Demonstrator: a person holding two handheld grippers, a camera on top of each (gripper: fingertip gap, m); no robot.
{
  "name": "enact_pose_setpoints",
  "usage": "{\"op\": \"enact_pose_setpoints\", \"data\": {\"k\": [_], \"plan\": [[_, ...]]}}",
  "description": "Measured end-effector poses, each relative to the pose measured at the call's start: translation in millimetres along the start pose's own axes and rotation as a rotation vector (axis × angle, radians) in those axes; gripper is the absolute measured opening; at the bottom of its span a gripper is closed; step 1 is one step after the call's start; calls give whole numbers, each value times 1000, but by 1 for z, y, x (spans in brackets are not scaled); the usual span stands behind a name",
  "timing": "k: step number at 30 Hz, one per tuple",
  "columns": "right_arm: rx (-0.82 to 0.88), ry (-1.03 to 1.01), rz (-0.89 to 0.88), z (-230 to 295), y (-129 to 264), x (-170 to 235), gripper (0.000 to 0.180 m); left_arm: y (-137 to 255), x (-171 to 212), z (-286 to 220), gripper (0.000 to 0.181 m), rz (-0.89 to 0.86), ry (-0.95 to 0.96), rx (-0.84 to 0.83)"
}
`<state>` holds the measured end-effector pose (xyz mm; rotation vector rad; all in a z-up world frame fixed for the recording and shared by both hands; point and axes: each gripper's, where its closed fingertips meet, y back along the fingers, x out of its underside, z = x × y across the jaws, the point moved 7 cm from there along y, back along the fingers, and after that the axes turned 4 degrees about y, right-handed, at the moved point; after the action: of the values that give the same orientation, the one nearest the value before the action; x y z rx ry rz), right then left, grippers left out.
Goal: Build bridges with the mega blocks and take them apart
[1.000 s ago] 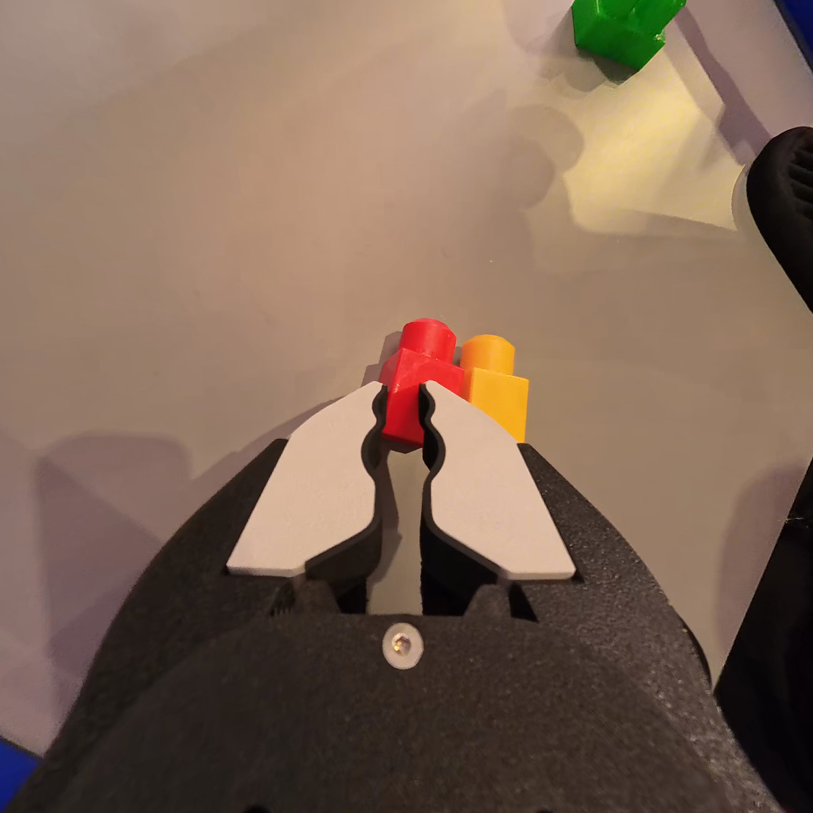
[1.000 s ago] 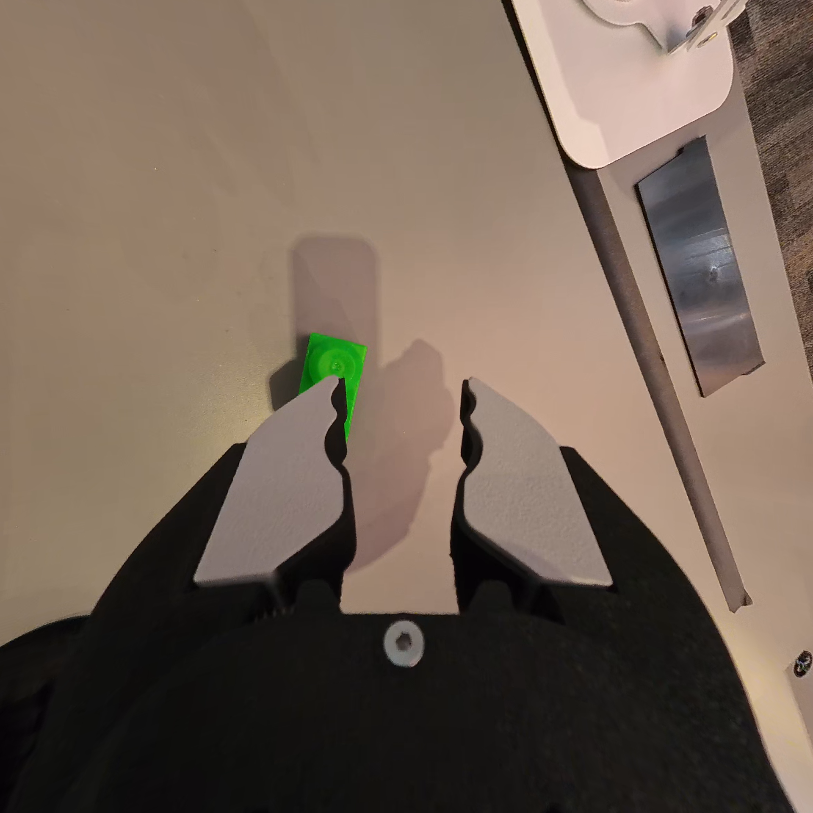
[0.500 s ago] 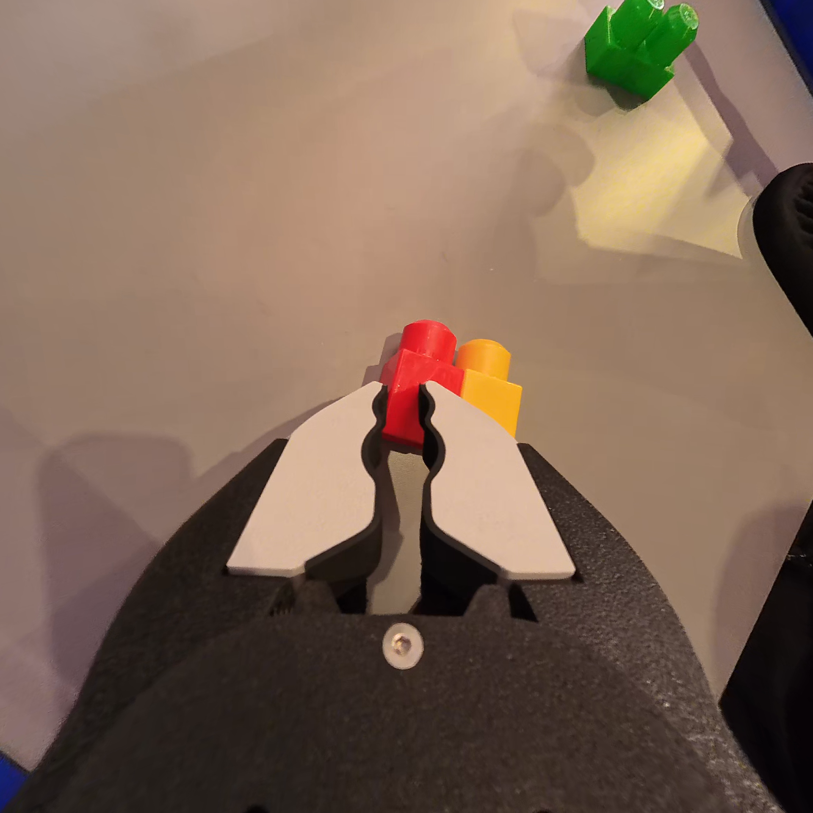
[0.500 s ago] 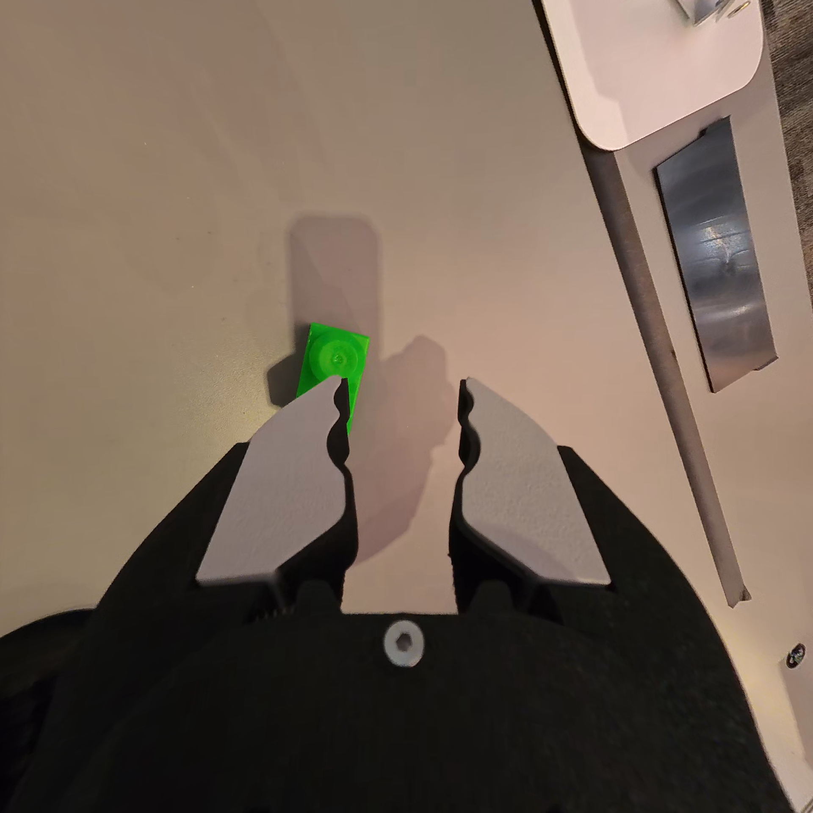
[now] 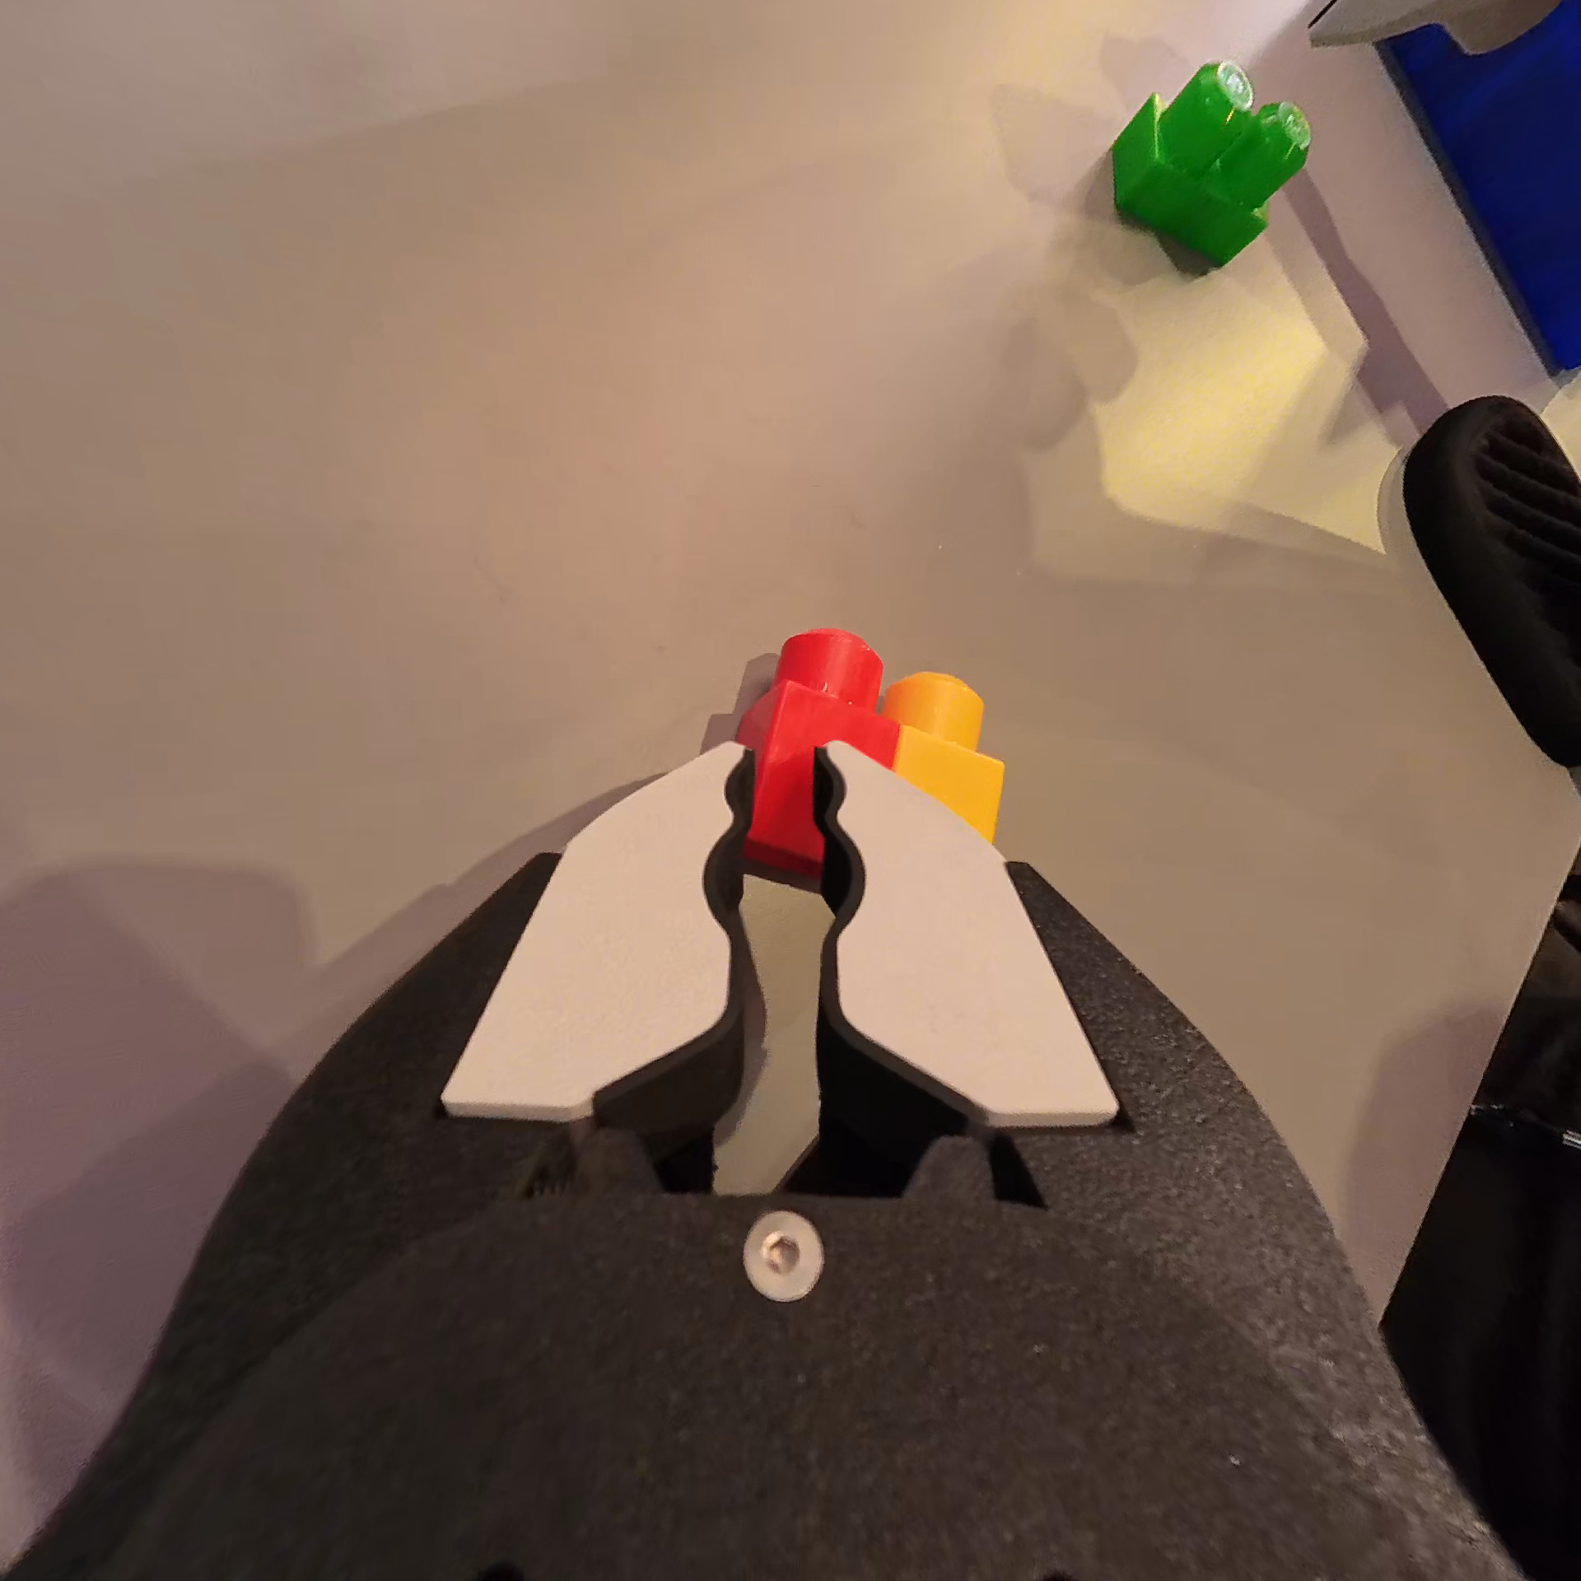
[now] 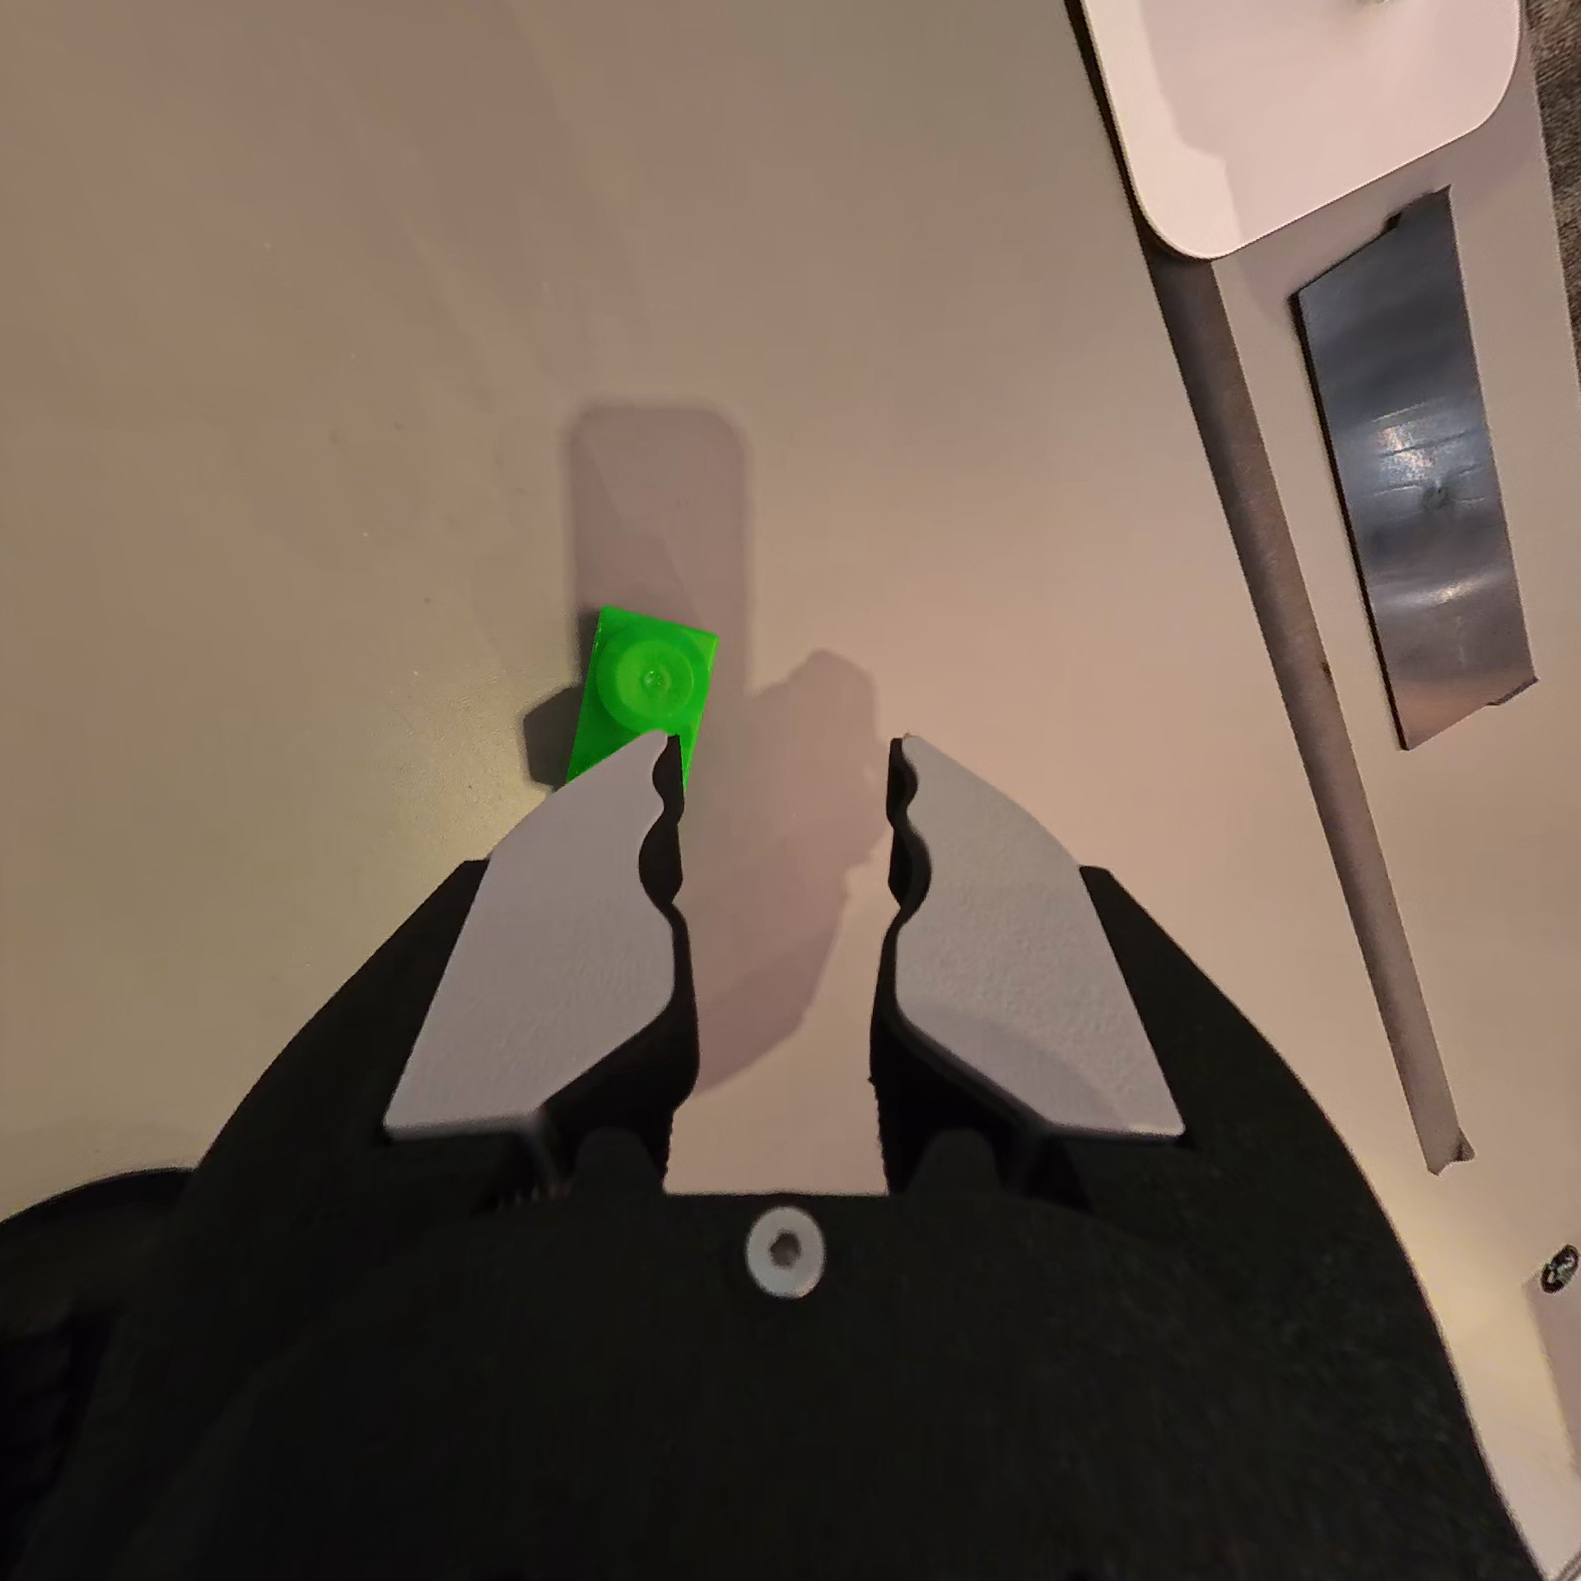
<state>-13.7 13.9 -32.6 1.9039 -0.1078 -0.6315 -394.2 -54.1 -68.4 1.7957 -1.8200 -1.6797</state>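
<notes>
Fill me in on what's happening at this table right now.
A person is working mega blocks with two handheld grippers. The left gripper is shut on a red block, with an orange block right against it on the table. The right gripper is open and empty, above a green block that sits just past its left fingertip. No bridge stands yet.
</notes>
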Motion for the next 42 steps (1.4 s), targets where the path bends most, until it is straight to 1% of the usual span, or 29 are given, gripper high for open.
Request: {"op": "enact_pose_setpoints", "data": {"k": [4,6,8,11,13,15,16,17,19,20,24,27,30,34,42], "plan": [[2,2,-2,0,0,-1,45,13,-10,-7,16,-78,-20,48],[1,4,4,0,0,0,45,24,-16,-16,20,-121,-73,81],[3,8,5,0,0,0,45,34,-20,-22,39,-123,-138,52],[2,9,1,1,1,-1,44,44,-15,-34,68,-66,-265,-21],[3,11,5,1,1,-1,44,42,-8,-43,81,-15,-348,-60],[0,16,9,1,0,-1,44,35,2,-47,87,51,-474,-150],[1,18,12,2,0,-1,44,31,6,-46,87,74,-543,-222],[1,19,15,2,0,-1,44,28,9,-44,84,92,-593,-299],[-5,24,22,3,1,-1,42,22,12,-42,77,114,-624,-395],[-8,28,24,4,1,-1,42,18,13,-43,77,115,-604,-393],[-15,26,28,5,0,-1,41,4,12,-50,84,164,-451,-256],[-27,32,40,6,0,0,40,-3,7,-50,84,191,-379,-194],[-36,36,45,8,-1,0,40,-6,0,-48,87,183,-383,-210],[-46,37,45,8,-1,0,39,-12,1,-45,91,236,-371,-215],[-70,40,59,11,-4,0,37,-25,5,-43,89,324,-429,-271]]}}
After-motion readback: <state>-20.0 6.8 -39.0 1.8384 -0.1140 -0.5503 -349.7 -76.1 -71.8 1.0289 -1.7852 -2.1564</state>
